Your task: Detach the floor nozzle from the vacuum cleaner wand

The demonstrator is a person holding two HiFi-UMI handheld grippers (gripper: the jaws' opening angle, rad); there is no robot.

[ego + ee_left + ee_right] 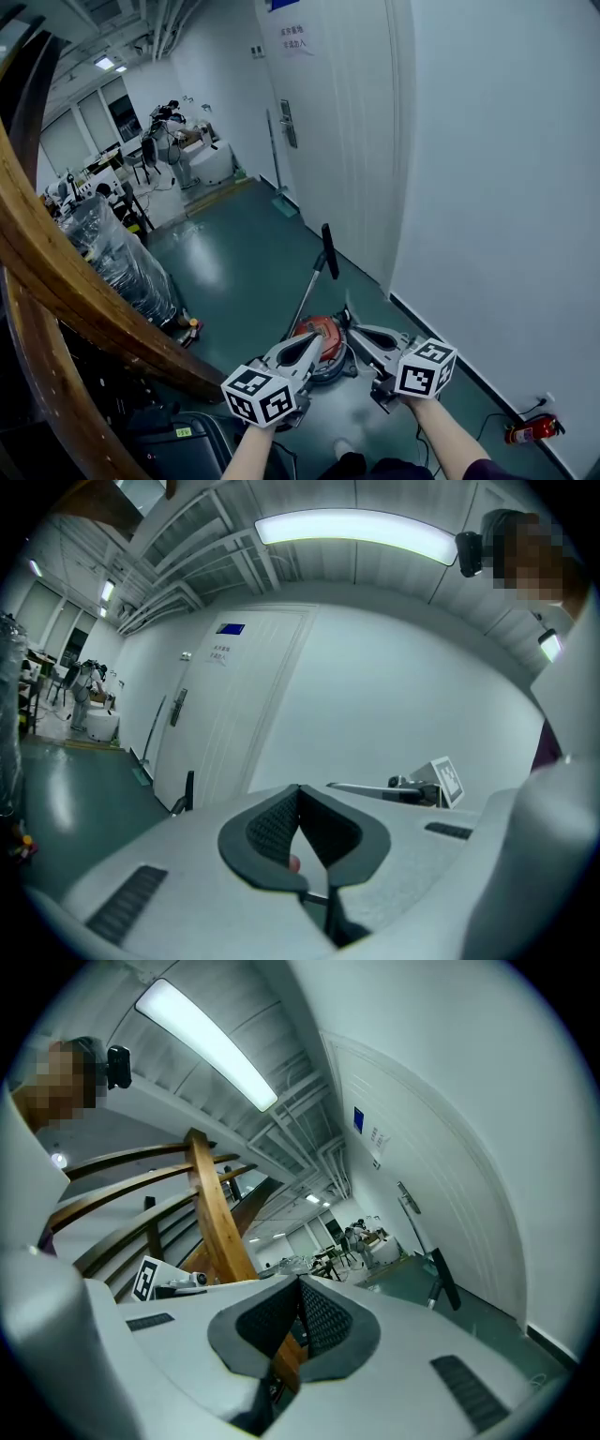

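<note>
Green floor [246, 270] lies open beyond the vacuum [322, 331], between wall [487, 187] and railing [58, 270].

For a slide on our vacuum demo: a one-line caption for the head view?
Left gripper and right gripper, jaws shut and empty, held out toward the red vacuum cleaner beside a white door.

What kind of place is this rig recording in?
Likely an indoor lab or workshop hallway: a green floor, a white door with a posted notice, desks with equipment at the far end, and a fire extinguisher by the wall.
</note>
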